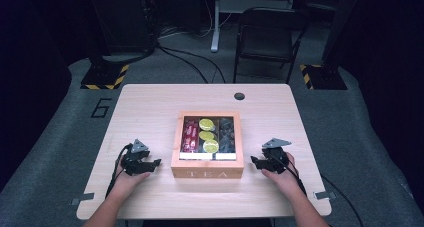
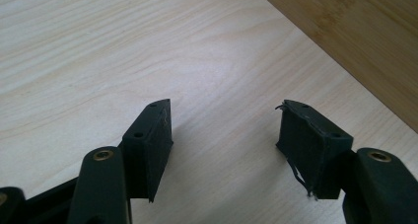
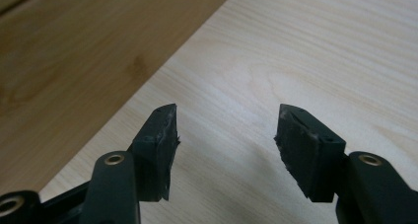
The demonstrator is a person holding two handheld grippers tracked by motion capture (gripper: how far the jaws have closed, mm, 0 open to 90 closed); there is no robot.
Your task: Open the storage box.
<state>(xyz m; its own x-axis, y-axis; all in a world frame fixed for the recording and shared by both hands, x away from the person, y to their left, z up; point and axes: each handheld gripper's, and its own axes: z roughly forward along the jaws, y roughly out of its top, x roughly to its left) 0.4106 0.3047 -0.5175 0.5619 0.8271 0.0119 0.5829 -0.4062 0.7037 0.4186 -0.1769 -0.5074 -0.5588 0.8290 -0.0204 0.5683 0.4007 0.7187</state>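
On the tabletop (image 1: 150, 102): a wooden tea box (image 1: 207, 173) stands in the middle, marked TEA on its front wall, with one hand and its claw resting on either side of it
Tea box contents: red packets (image 1: 190, 134) in the left compartment, lime-printed packets (image 1: 207, 135) in the middle one, dark packets (image 1: 226, 134) in the right one; whether a clear lid covers them I cannot tell
Left claw (image 1: 156, 163): spread, nothing between the jaws, lying just beside the box's left wall but apart from it
Right claw (image 1: 255, 162): spread, also holding nothing, just beside the box's right wall, not touching
Progress: judged from how things lie, the work on the box has not begun; nothing is out of it and nothing is gripped
Left to do: everything, starting with bringing a claw onto the box or onto a packet
High view gives: the whole layout, both forearms, the three compartments and the box's lettering
Left gripper view gives: the gap between its pads (image 2: 153, 145) over bare tabletop, and the box's plain side wall running across the upper right corner
Right gripper view gives: the same open gap between its pads (image 3: 157, 145), with the box's wall at upper left, close by but clear of the jaws
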